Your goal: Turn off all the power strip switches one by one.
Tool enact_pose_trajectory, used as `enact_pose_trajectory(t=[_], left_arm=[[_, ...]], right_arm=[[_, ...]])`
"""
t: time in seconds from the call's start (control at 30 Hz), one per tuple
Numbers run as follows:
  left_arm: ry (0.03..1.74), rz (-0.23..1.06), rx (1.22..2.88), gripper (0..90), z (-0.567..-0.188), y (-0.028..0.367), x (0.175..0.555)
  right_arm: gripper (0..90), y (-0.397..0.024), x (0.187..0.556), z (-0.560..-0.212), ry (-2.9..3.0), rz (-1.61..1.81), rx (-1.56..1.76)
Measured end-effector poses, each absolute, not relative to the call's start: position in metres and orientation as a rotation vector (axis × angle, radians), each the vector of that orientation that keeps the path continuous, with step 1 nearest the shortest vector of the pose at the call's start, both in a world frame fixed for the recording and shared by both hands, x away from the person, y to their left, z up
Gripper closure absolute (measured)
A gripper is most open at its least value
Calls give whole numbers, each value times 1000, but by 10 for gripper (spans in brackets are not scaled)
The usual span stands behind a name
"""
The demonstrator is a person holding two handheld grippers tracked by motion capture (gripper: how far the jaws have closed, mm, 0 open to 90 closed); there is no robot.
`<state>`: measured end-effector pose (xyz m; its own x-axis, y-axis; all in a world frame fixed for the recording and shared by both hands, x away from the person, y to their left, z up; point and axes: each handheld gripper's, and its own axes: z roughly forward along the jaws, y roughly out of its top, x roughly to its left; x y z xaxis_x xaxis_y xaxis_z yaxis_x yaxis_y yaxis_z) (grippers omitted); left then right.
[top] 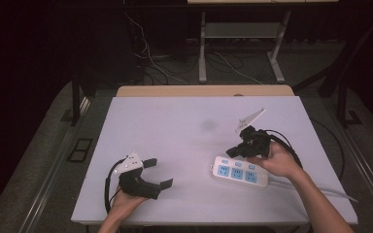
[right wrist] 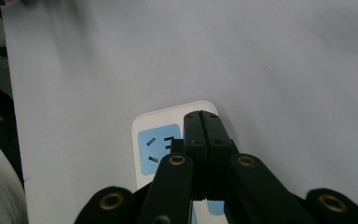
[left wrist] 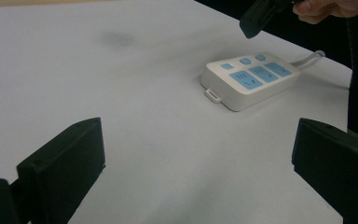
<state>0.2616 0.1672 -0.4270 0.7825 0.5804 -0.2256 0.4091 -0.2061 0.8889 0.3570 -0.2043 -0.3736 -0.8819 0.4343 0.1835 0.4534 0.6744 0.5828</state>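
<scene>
A white power strip (top: 239, 173) with blue sockets and small blue switches lies on the white table (top: 175, 126) toward the front right; its cord runs off to the right. My right gripper (top: 234, 150) hovers just over the strip's left end, jaws pressed together with nothing between them; in the right gripper view the shut jaws (right wrist: 202, 133) sit above the strip (right wrist: 154, 144). My left gripper (top: 158, 173) rests near the front left, wide open and empty. In the left gripper view the strip (left wrist: 249, 80) lies ahead at the right, beyond the spread fingers (left wrist: 63, 163).
A faint dark smudge (top: 207, 125) marks the table's middle. Behind the table stand a wooden edge (top: 204, 91), white frame legs (top: 202, 48) and loose cables on the floor. Black cables trail from both grippers.
</scene>
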Motion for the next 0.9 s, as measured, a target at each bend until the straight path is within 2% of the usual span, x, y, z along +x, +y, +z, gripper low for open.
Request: enact_pose_trajectory(t=[0.9], left_arm=[[763, 188, 1830, 9, -427, 169, 262]], right_arm=[[897, -189, 366, -399, -2845, -909, -742]])
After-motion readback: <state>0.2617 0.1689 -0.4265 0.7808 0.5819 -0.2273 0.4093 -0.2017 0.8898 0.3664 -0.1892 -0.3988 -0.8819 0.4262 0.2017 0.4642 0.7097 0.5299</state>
